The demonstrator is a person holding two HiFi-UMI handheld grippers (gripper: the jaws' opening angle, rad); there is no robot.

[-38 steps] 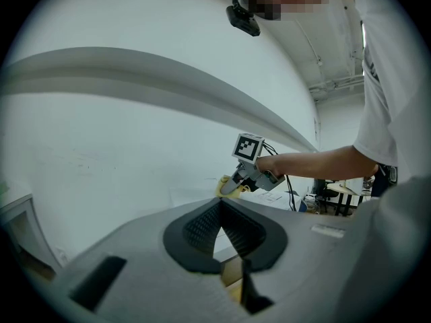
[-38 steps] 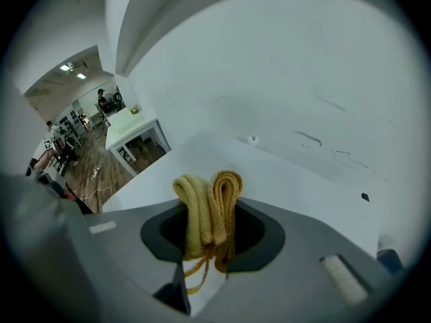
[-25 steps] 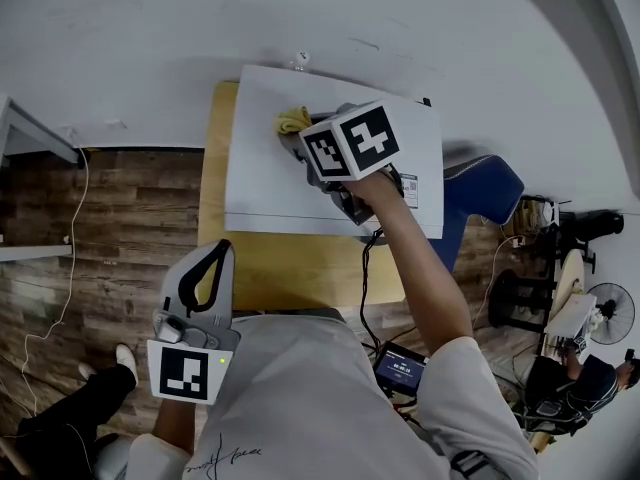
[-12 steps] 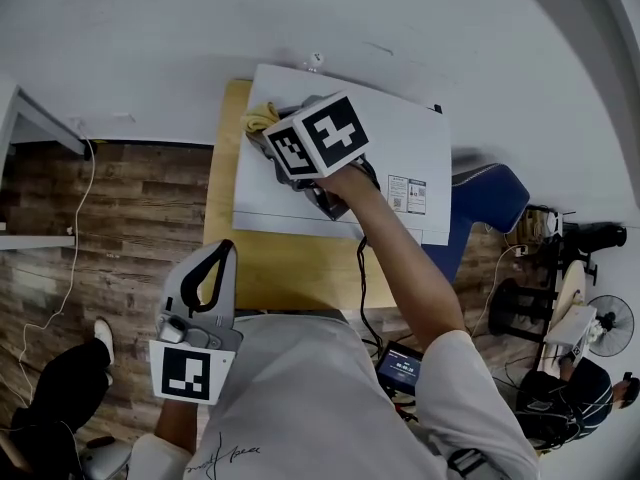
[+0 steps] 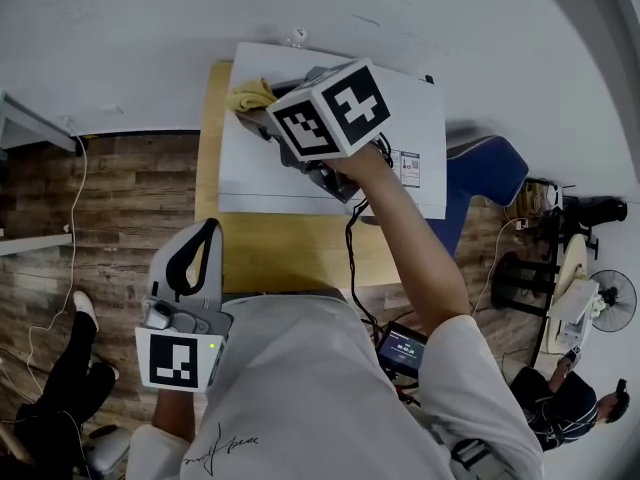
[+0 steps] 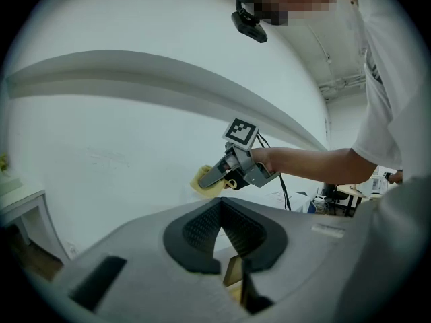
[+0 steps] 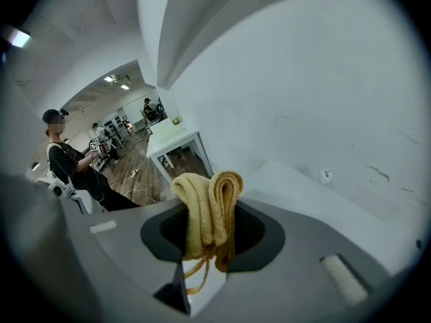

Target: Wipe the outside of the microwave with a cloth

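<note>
White wall (image 5: 300, 8) fills the far side of the head view; a second white surface meets it at the right. Wood-plank floor (image 5: 120, 198) lies to either side of the counter (image 5: 290, 263), a pale wooden top set against the wall.

The microwave (image 5: 250, 173), white with a flat top, stands on the counter with its back to the wall and covers most of the counter's far part. A blue chair (image 5: 485, 183) stands just beside the counter on the right. A white table (image 5: 30, 128) stands against the wall well to the left. Fan (image 5: 605, 303), stands and cables crowd the floor at far right, where a seated person (image 5: 560, 408) shows. In the right gripper view more people stand far down the room.

The operator's bare right arm (image 5: 410, 258) reaches across the microwave top. The right hand-held gripper (image 7: 209, 200) is clenched on the cloth (image 7: 205, 210), a folded yellow wad that stands up between the jaws with loose threads below. In the head view the cloth sits at the rear left corner of the microwave top.

The left hand-held gripper (image 6: 221, 204) is held low, near the body and over the counter's near edge, jaws closed together with nothing between them.

A small printed label (image 5: 410, 168) lies on the microwave top toward its right side.
</note>
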